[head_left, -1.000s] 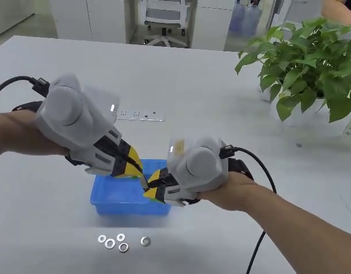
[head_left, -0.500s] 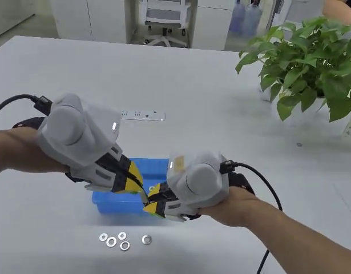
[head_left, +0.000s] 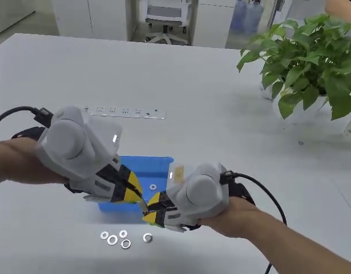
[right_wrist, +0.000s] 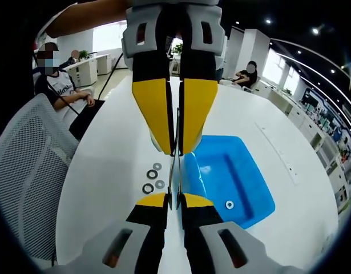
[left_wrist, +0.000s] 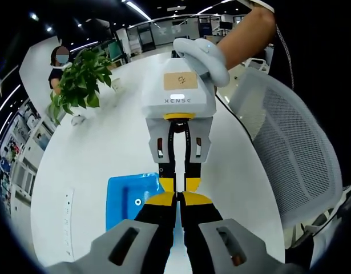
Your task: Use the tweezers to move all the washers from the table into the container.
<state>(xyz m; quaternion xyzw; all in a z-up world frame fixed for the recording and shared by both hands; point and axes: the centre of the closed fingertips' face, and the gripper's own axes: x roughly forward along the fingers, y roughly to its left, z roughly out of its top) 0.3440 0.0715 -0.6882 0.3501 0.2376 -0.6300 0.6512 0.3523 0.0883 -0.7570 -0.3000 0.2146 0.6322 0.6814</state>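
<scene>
An open office is indicated: a swivel chair [head_left: 166, 17] is seen beyond the white table [head_left: 192, 85], a potted plant [head_left: 306, 63] on it, seated people [right_wrist: 52, 80] and desks [right_wrist: 87, 68] around it.

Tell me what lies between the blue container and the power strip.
Bare white table, seen in the head view, with nothing resting between the blue container and the power strip.

Container [head_left: 159, 168] mid-table [head_left: 221, 114] with one washer [head_left: 153, 186] in it, loose washers [head_left: 125, 240] at its 6 o'clock, power strip [head_left: 124, 112] at 12, potted plant [head_left: 306, 63] at 2, left gripper [head_left: 140, 201] from 9 and right gripper [head_left: 149, 210] from 5 tip to tip at its near edge, tweezers [right_wrist: 175, 171] between them.
</scene>
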